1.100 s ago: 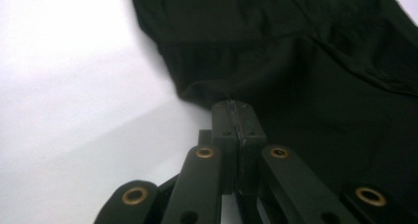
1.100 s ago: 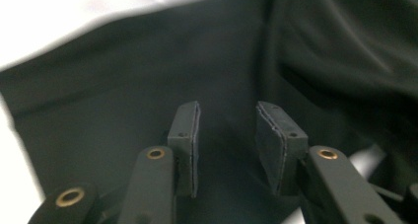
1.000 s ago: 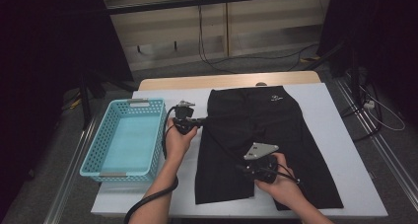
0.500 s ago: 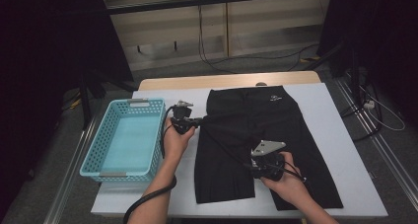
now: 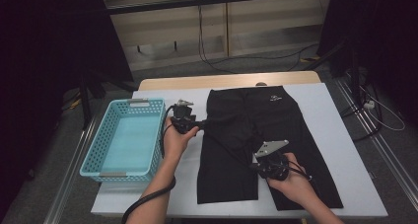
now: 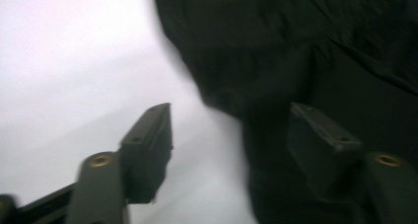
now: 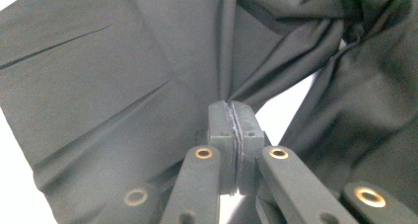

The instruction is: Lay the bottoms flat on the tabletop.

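My left gripper (image 6: 231, 135) has just been opening; its jaws stand spread at the 9 o'clock edge of the black shorts (image 5: 261, 135), not pressing the cloth. My right gripper (image 7: 235, 116) has just pinched together on a fold at the inner leg. The shorts lie flat mid-tabletop (image 5: 340, 120), with the blue basket (image 5: 123, 140) at 9 o'clock.

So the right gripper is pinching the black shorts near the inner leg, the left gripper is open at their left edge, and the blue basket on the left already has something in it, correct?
Not quite. The high view shows the blue basket empty. The rest holds: the right gripper is shut on the black shorts, and the left gripper, whose jaws have just been opening, is open at their left edge.
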The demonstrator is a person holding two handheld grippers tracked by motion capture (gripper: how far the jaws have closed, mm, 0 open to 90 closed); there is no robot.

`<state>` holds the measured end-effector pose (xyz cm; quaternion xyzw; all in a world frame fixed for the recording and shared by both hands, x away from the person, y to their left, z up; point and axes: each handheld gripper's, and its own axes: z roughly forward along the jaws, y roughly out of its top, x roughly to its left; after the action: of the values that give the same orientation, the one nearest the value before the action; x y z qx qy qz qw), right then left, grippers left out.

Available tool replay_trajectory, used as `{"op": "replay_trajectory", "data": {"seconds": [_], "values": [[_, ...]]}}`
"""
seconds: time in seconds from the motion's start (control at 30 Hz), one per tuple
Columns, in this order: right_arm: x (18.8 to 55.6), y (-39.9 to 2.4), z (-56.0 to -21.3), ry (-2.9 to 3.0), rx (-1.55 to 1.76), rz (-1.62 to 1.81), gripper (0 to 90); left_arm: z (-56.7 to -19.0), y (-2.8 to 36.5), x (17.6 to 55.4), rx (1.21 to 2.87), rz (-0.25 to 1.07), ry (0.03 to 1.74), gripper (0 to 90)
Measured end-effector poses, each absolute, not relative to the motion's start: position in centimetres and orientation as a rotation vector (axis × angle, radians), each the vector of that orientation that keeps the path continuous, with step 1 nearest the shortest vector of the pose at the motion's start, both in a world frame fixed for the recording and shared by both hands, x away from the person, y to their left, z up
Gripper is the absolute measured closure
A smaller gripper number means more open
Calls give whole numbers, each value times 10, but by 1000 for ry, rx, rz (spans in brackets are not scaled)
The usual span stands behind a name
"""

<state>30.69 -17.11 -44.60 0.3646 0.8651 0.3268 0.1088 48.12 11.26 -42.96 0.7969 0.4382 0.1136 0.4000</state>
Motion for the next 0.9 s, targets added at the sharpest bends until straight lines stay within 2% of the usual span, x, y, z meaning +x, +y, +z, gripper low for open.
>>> {"op": "replay_trajectory", "data": {"seconds": [0.1, 0.17, 0.23, 0.37, 0.5, 0.57, 0.67, 0.87, 0.9], "values": [[304, -173, -443, 2566, 1035, 943, 878, -428, 114, 484, 2007, 312, 1121, 283], [302, -170, -440, 2543, 1015, 950, 793, -429, 113, 487, 2009, 313, 1129, 278], [301, -166, -438, 2512, 992, 994, 664, -431, 113, 491, 2011, 314, 1135, 279], [298, -153, -439, 2522, 939, 1044, 572, -438, 109, 499, 2009, 304, 1157, 311], [294, -141, -442, 2537, 893, 1091, 517, -441, 100, 511, 2006, 313, 1136, 368], [291, -134, -443, 2548, 854, 1109, 505, -443, 95, 517, 2022, 352, 1117, 438], [289, -128, -444, 2567, 837, 1132, 487, -447, 88, 525, 2041, 355, 1116, 488], [288, -125, -446, 2577, 803, 1154, 445, -461, 80, 534, 2048, 349, 1132, 549], [287, -124, -446, 2577, 804, 1159, 445, -461, 80, 535, 2047, 362, 1140, 607]]}}
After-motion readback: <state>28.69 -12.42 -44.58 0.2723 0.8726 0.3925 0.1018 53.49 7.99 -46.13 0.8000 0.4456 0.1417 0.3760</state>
